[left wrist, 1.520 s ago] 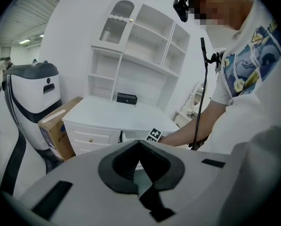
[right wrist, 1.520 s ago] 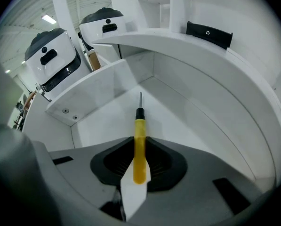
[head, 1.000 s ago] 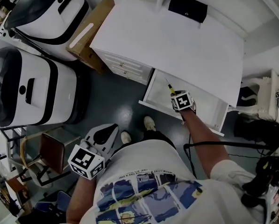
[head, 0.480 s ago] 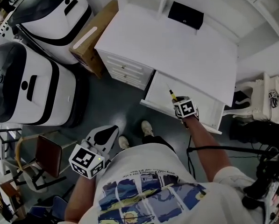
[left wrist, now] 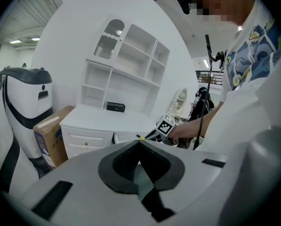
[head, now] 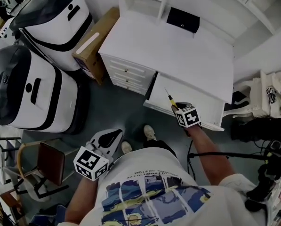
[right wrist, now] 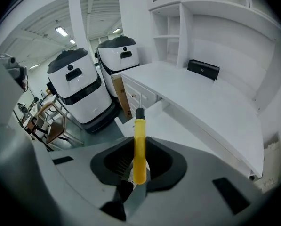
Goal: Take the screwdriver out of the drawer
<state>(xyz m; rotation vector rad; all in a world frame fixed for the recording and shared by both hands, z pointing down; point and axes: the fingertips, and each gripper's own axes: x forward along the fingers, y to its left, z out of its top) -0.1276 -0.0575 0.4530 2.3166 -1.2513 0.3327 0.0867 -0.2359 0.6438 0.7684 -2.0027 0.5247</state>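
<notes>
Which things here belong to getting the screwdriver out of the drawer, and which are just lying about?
In the job: screwdriver, clamped in the right gripper; open drawer; white desk.
Lying about: black box on the desk; cardboard box; two white machines; chair; left gripper, shut, holding nothing.

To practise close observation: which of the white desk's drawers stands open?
The wide drawer beside the stack of small knobbed drawers. It alone is pulled out; the small ones are shut. The right gripper, holding the screwdriver, is near it.
</notes>
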